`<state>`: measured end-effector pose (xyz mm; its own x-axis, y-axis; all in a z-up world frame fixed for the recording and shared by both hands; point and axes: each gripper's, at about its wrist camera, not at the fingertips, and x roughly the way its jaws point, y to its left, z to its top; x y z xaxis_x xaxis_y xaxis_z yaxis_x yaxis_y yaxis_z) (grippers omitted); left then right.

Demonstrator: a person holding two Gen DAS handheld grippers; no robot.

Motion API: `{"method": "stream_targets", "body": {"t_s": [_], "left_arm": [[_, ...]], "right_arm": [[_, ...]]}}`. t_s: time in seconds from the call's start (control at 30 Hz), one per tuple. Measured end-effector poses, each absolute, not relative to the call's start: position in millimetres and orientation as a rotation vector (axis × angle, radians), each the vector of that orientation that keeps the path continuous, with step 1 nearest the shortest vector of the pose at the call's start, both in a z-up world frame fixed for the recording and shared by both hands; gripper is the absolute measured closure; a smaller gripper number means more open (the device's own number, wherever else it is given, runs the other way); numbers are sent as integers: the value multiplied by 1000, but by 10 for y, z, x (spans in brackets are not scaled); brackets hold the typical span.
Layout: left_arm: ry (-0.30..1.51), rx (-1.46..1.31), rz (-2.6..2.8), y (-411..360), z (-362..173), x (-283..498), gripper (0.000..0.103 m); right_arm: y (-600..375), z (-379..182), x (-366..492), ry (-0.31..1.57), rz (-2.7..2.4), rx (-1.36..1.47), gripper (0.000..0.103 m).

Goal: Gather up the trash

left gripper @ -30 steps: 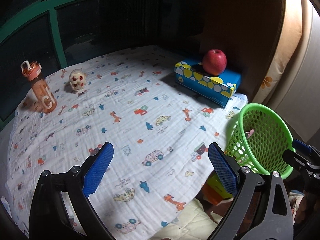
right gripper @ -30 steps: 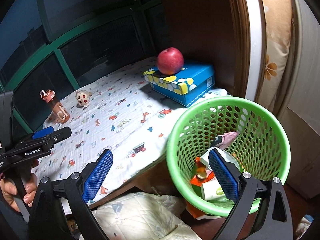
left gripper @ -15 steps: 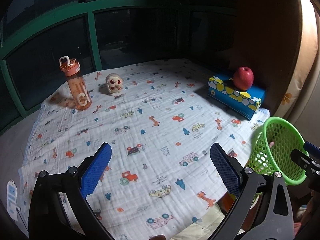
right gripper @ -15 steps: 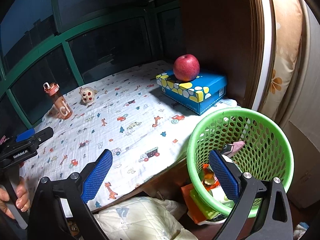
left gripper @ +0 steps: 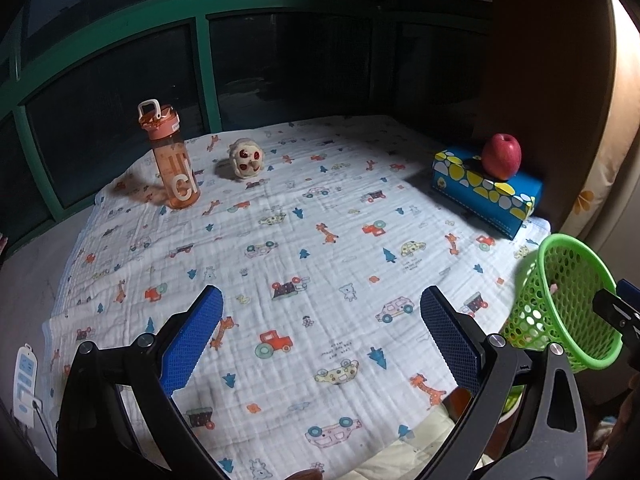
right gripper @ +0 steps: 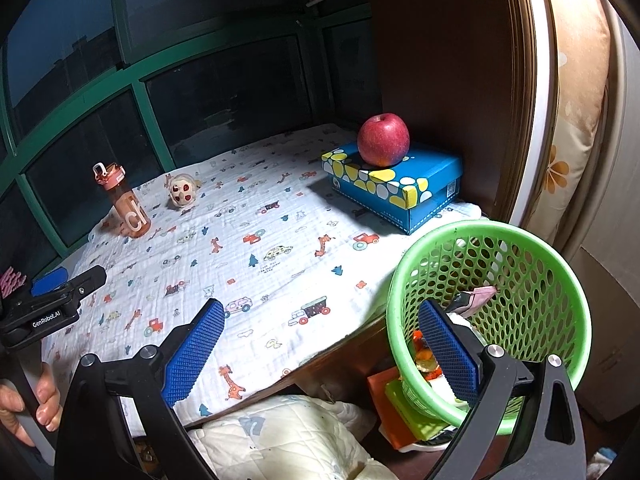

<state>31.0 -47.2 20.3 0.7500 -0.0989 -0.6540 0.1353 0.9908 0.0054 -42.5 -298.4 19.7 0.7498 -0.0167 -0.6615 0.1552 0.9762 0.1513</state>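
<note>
Far left, a white power strip lies at the edge of the printed cloth. On the cloth's far left an orange water bottle stands upright, and just to its right sits a small cream toy with red eyes, apart from the bottle. The left gripper hangs over the near middle of the cloth, blue pads spread wide, nothing between them. Open cloth runs beneath and beyond it. Moving right: a blue box with yellow spots lies at the far right corner, a red apple resting on top. Off the table's right edge is the green mesh basket, tilted, with wrappers and scraps inside it. The right gripper is also spread wide and empty; its right finger overlaps the basket's near rim and hides part of the contents. Below the table edge lies a pale quilted cloth. A hand grips the left tool's handle.
</note>
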Motion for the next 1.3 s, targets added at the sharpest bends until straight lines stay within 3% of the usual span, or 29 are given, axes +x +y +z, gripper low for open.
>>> {"method": "stream_targets", "body": {"t_s": [1.3], "left_arm": [[725, 75, -65, -463, 130, 293, 6]], "right_arm": [[-2888, 167, -382, 723, -47, 205, 8]]}}
